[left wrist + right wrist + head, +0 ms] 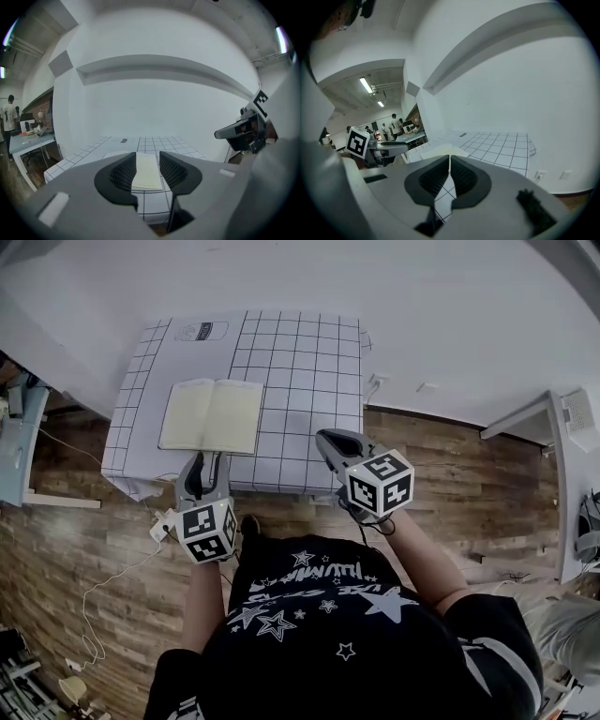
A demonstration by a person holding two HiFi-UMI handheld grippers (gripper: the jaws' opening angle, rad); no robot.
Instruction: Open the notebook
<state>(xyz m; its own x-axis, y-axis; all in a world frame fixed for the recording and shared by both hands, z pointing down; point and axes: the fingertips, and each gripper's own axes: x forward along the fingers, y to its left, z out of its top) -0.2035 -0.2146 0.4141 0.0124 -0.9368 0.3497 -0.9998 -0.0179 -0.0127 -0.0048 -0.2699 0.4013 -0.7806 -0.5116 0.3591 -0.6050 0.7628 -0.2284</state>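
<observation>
Star-print shirt [328, 615] nearest, then both grippers at the table's near edge, with the notebook already open ahead of the left one.

From where I stand, the notebook [212, 416] lies flat on the near left part of the gridded table [309, 362], cream pages up. Its spine runs away from the person and its spread runs across. The left gripper [210, 458] is the nearer one, pointing almost straight at the spine from just short of the book. Its jaws stand partly apart with nothing in them, and the pages show through the gap beyond. The right gripper [326, 439] sits off to the book's right, well apart from it, with its jaws closed to a thin slit and empty. Neither touches the notebook, so I judge the opening done, and any further move would fall to the left gripper.
</observation>
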